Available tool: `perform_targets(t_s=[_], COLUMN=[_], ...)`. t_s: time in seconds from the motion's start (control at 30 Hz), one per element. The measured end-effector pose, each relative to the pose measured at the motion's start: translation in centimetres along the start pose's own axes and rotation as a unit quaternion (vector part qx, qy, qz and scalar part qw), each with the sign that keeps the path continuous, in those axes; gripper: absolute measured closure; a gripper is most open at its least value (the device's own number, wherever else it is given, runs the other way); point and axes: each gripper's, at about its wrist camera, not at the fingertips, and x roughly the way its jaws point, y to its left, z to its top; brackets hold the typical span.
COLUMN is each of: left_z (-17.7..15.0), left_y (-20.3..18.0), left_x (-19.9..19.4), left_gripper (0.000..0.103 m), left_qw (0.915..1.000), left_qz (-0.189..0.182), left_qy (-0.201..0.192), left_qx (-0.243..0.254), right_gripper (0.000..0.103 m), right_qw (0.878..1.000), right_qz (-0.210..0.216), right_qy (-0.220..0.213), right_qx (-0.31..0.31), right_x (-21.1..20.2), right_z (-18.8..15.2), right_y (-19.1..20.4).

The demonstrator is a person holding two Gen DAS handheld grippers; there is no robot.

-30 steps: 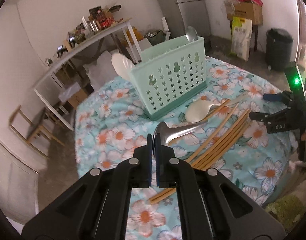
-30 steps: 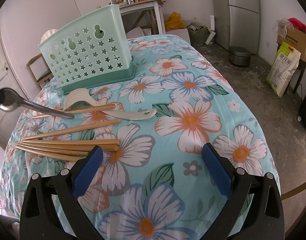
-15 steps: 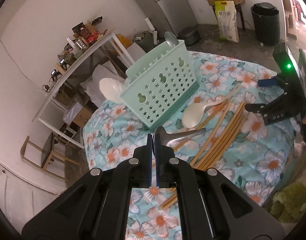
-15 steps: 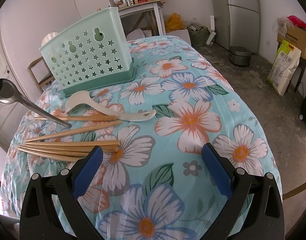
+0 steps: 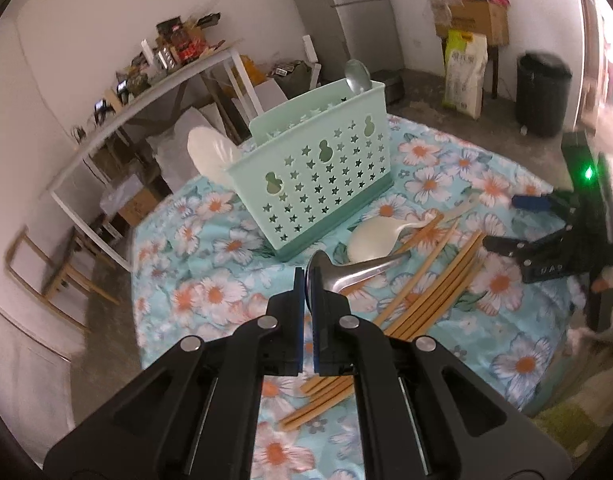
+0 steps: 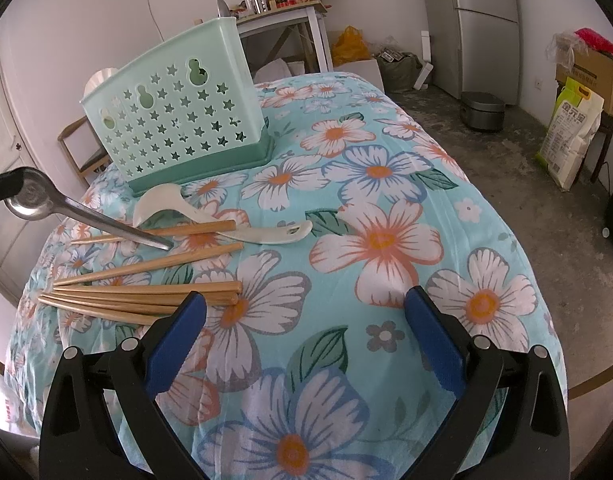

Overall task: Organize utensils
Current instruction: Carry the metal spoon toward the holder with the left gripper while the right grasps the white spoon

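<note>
My left gripper (image 5: 308,280) is shut on the bowl end of a metal spoon (image 5: 358,270) and holds it above the table, handle pointing down toward the chopsticks; the spoon also shows in the right wrist view (image 6: 78,212). A mint green utensil basket (image 5: 318,188) (image 6: 178,112) stands on the flowered tablecloth (image 6: 386,240), with a metal spoon (image 5: 357,76) and a white spoon (image 5: 210,152) standing in it. A white plastic spoon (image 6: 222,224) and several wooden chopsticks (image 6: 146,298) lie in front of the basket. My right gripper (image 6: 304,340) is open and empty above the near table edge.
The round table drops off at its edges to a concrete floor. A white side table (image 5: 146,92) with clutter, a wooden chair (image 5: 46,272), a fridge (image 6: 486,28), a black bin (image 5: 544,92) and a sack (image 6: 572,136) stand around the room.
My left gripper has lifted the metal spoon and tilted it, so its handle tip now points down at the chopsticks. The right gripper has stayed in place, open.
</note>
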Motion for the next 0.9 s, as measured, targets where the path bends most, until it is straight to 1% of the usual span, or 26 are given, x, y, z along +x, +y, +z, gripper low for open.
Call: perform_targets(t_s=[0.13,0.2,0.3,0.4,0.47,0.5,0.53,0.57,0.63,0.7,0.77,0.83,0.9], left_z=[-1.1,-1.6,-2.7,-3.9,-4.4,-4.8,-5.1,-5.4,-6.0,-6.5,-7.0,-7.6,-8.0], left_y=[1.3,1.7,2.8,4.5,5.5,6.2,6.8,7.3,8.5,9.3,10.0,10.6,10.9], left_x=[-0.4,-0.9,-2.3,-3.9,-4.4,-4.6,-4.7,-4.8,-5.0,-5.2,-5.4,-5.5,-5.4], left_gripper=[0.102,0.102,0.102,0.102,0.102,0.102,0.102,0.102,0.102,0.102,0.102,0.102,0.102], left_qw=[0.9986,0.9975,0.9938,0.9877,0.9842,0.9822,0.9803,0.9785,0.9725,0.9667,0.962,0.9568,0.9546], left_qz=[-0.021,-0.031,-0.054,-0.068,-0.066,-0.06,-0.053,-0.046,-0.033,-0.023,-0.015,-0.014,-0.011], left_qy=[-0.023,-0.035,-0.06,-0.092,-0.102,-0.105,-0.108,-0.11,-0.116,-0.119,-0.121,-0.123,-0.123], left_qx=[-0.042,-0.054,-0.077,-0.106,-0.129,-0.144,-0.157,-0.168,-0.199,-0.225,-0.244,-0.263,-0.271], right_gripper=[0.006,0.006,0.006,0.007,0.014,0.015,0.019,0.025,0.029,0.032,0.036,0.038,0.038], right_qw=[1.0,1.0,0.999,0.999,0.998,0.997,0.997,0.997,0.995,0.995,0.993,0.992,0.99], right_qz=[0.002,0.01,0.03,0.049,0.061,0.069,0.074,0.077,0.089,0.092,0.094,0.083,0.067], right_qy=[0.002,0.006,0.014,-0.011,-0.025,-0.027,-0.024,-0.02,-0.004,0.013,0.039,0.061,0.076], right_qx=[-0.002,0.0,-0.006,-0.013,-0.018,-0.02,-0.022,-0.024,-0.032,-0.047,-0.062,-0.079,-0.1], right_x=[-0.1,-0.2,-0.9,-2.2,-2.7,-2.5,-2.2,-1.7,0.0,1.9,3.9,5.4,6.3], right_z=[0.1,0.2,0.9,2.4,3.8,4.8,5.6,6.2,7.7,8.5,8.5,7.8,6.8], right_y=[0.0,-0.2,-0.2,0.2,0.7,1.0,1.4,1.7,3.1,4.6,6.1,7.2,7.7])
